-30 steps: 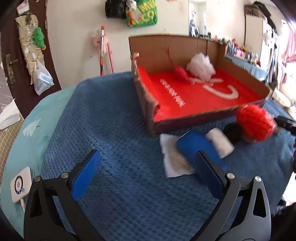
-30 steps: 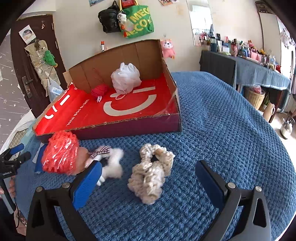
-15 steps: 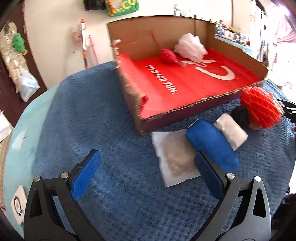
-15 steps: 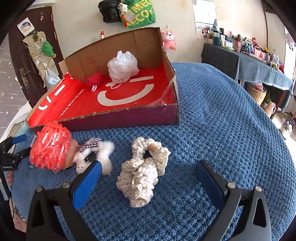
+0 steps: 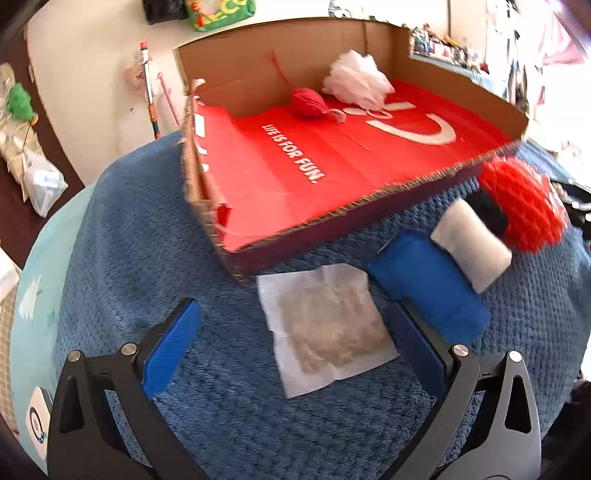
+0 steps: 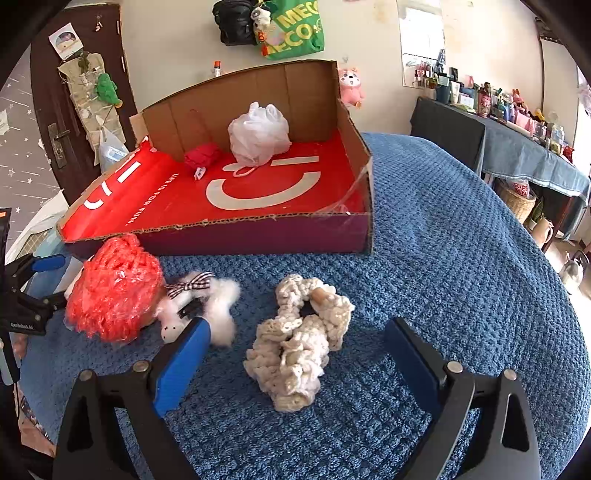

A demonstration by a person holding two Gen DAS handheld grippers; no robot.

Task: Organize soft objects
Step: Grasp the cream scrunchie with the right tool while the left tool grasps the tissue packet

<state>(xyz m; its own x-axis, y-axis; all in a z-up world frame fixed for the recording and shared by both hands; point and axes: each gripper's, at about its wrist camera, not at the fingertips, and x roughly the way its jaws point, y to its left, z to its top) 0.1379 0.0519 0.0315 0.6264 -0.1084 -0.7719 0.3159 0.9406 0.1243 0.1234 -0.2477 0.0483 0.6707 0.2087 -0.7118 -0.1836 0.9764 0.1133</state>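
Cream crochet bundle [image 6: 301,341]: light, limp, compressible.
Right tongs [image 6: 295,347] spread, just closing, astride it; pinch mid-mass. Left tongs [image 5: 295,334] spread, empty.

Colours around my claws
My blue woven blanket [image 6: 443,229] holds a red-lined cardboard box [image 6: 258,236], cream crocheted scrunchie [image 6: 299,343], red mesh puff [image 6: 114,288].

Background objects. A green tote bag [image 6: 295,31] hangs on the cream wall at twelve o'clock, with a black bag [image 6: 236,22] just to its nine o'clock side. A pink plush toy [image 6: 351,86] is fixed to the wall at one o'clock. At ten o'clock stands a dark brown door [image 6: 62,122] bearing a hanging organiser [image 6: 88,99] with a green plush [image 6: 107,88]. At two o'clock, a side table [image 6: 517,147] carries crowded bottles. A wicker basket [image 6: 517,201] sits beneath it.
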